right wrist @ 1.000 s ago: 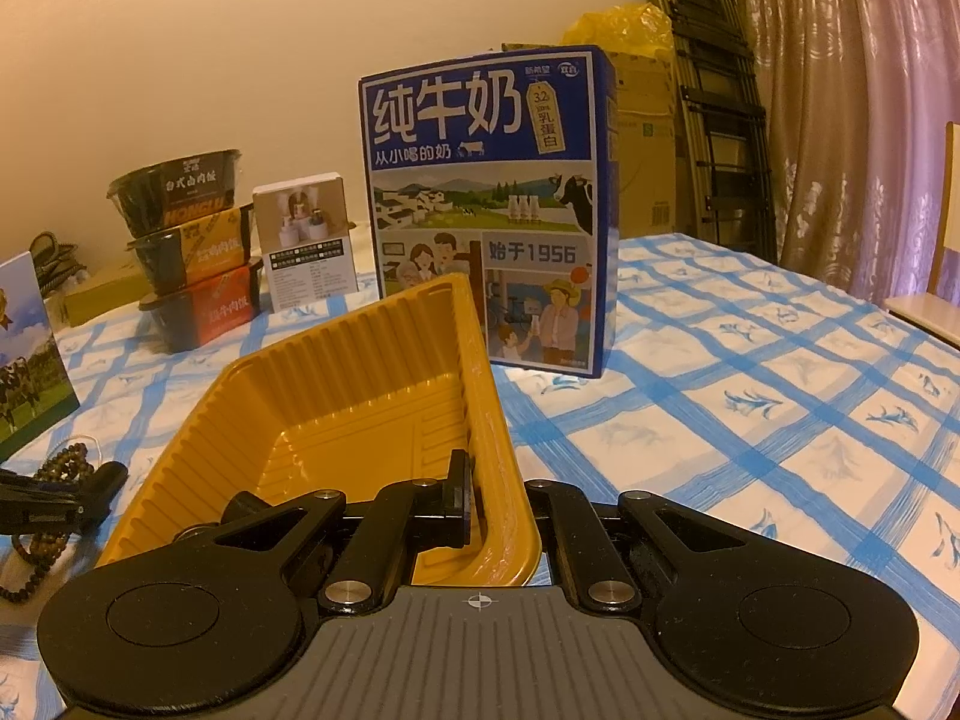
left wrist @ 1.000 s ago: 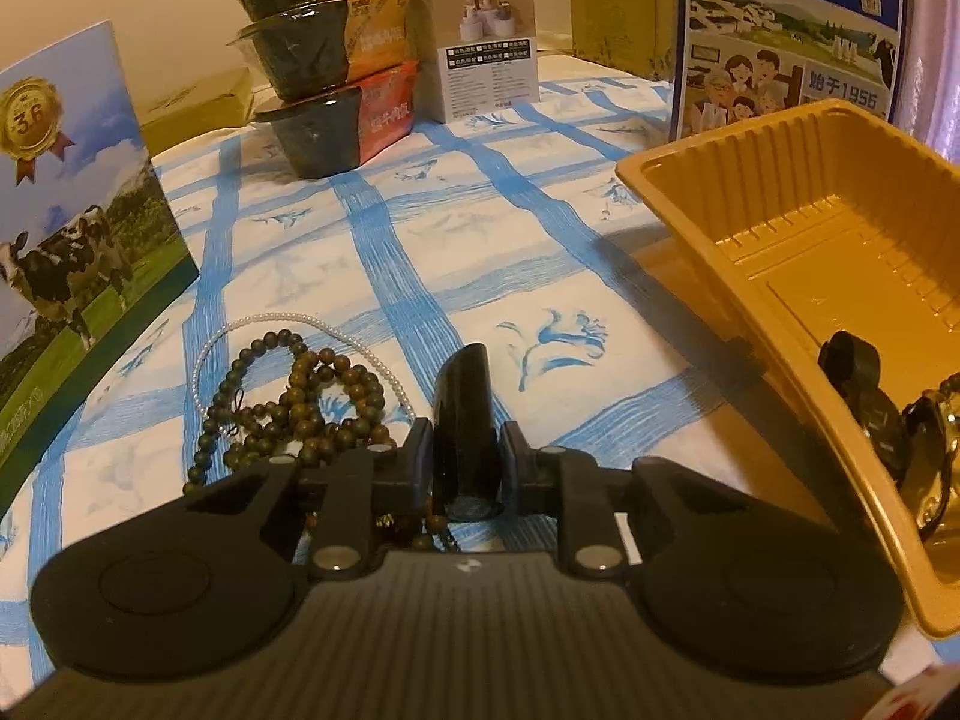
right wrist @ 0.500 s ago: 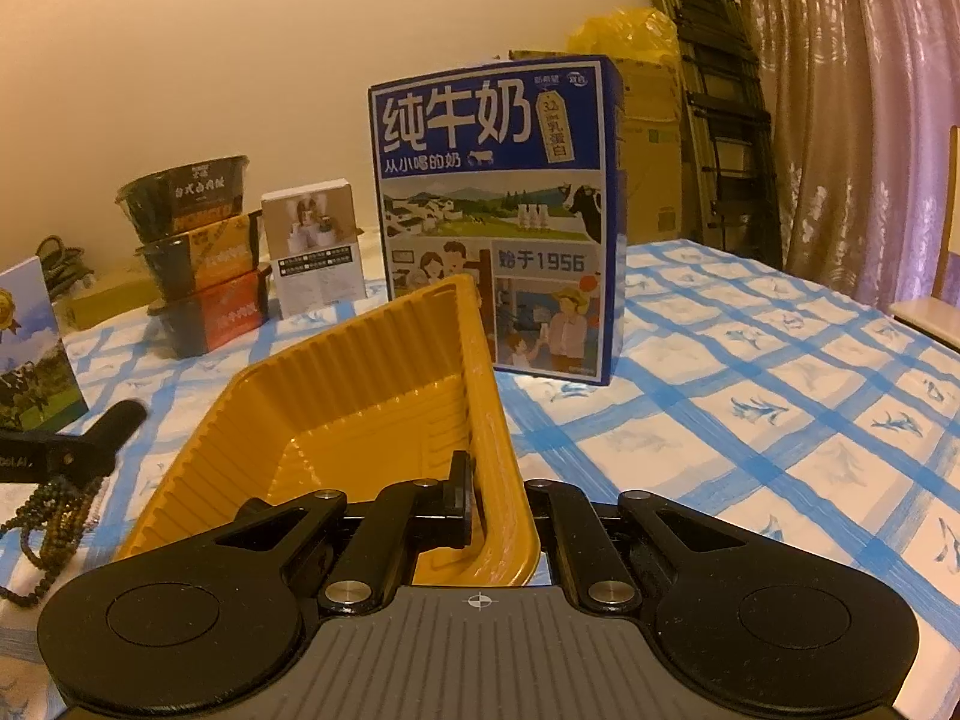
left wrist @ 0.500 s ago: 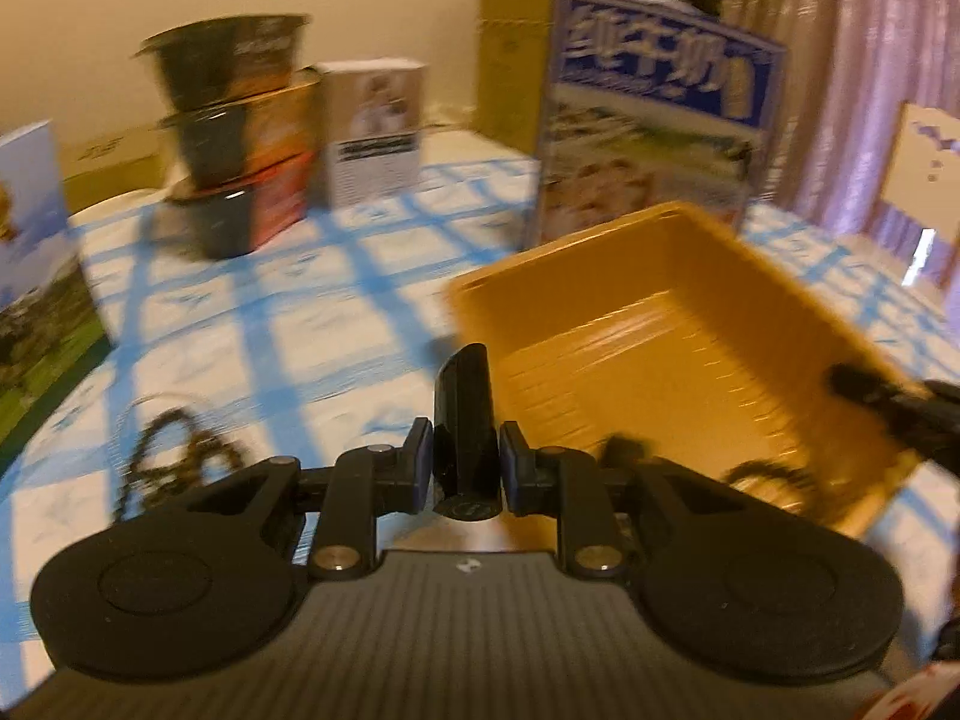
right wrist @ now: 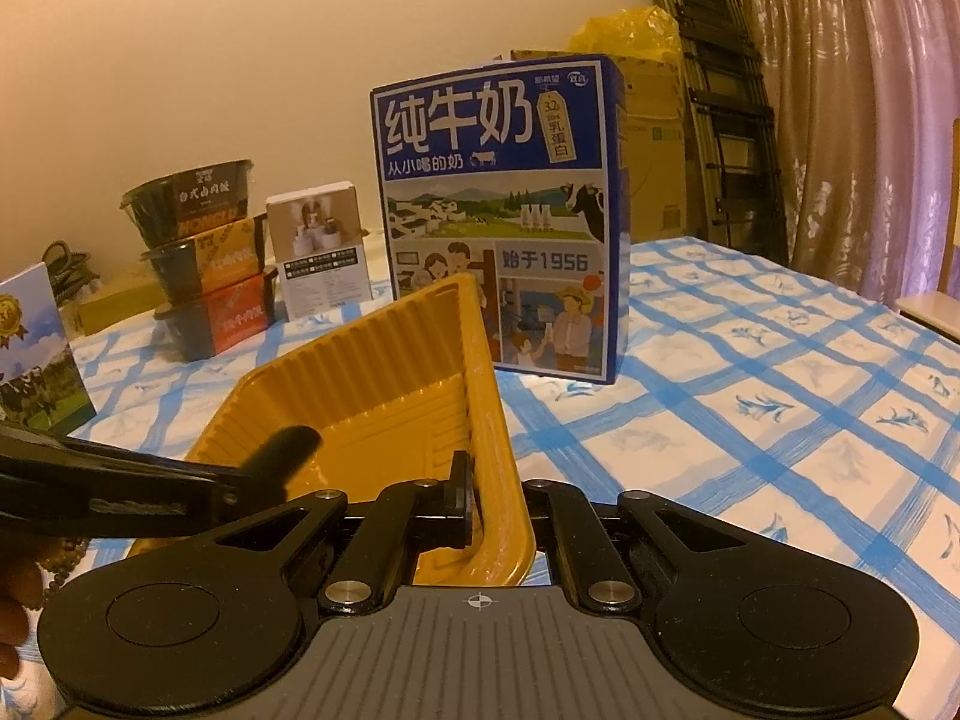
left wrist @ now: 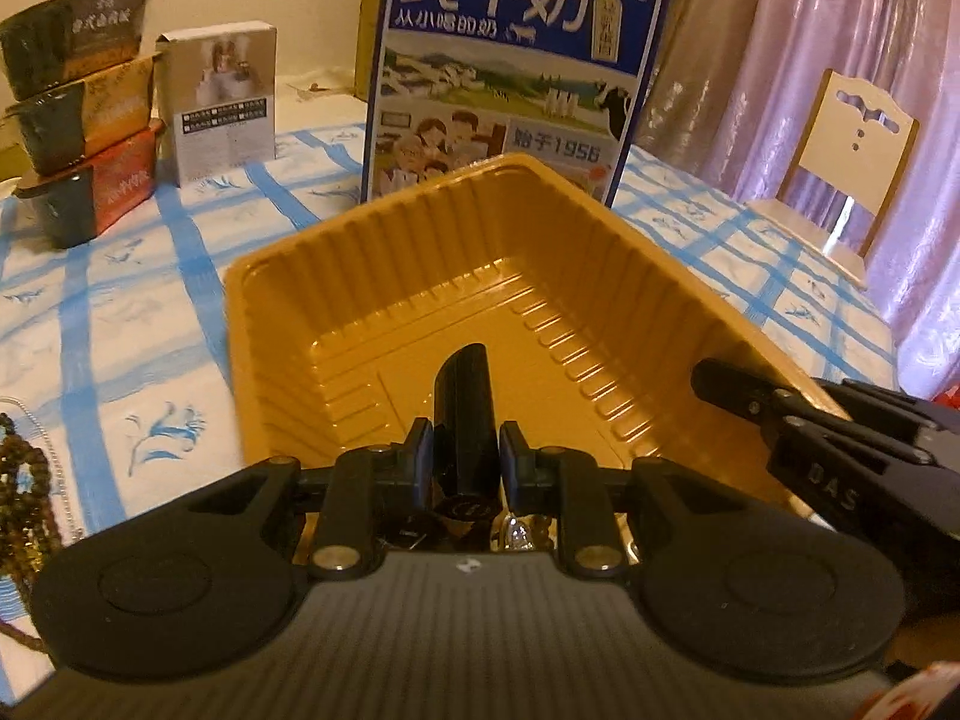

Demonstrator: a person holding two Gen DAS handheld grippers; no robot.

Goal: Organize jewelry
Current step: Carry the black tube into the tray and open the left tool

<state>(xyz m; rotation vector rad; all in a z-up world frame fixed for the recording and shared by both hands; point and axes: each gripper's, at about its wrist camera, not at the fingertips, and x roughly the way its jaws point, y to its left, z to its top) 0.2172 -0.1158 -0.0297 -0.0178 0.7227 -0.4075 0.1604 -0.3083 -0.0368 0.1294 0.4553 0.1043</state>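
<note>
A yellow ribbed plastic tray lies on the blue-checked cloth. My left gripper hangs over the tray's near end, shut on a black tube-shaped piece that sticks up past its pads. Under it something round and something shiny show in the tray, mostly hidden. In the right wrist view the left gripper reaches in from the left over the tray. My right gripper is shut on the tray's near right wall, and its fingers show in the left wrist view. Brown beads and a pearl strand lie left of the tray.
A tall blue milk carton stands just behind the tray. Stacked noodle bowls and a small white box sit at the back left. A cow-print carton is at the left, a chair past the table's right edge. A hand shows bottom left.
My left gripper has swung right and risen, from over the beads to over the tray, with the black piece still between its pads. The right gripper and tray have stayed put.
</note>
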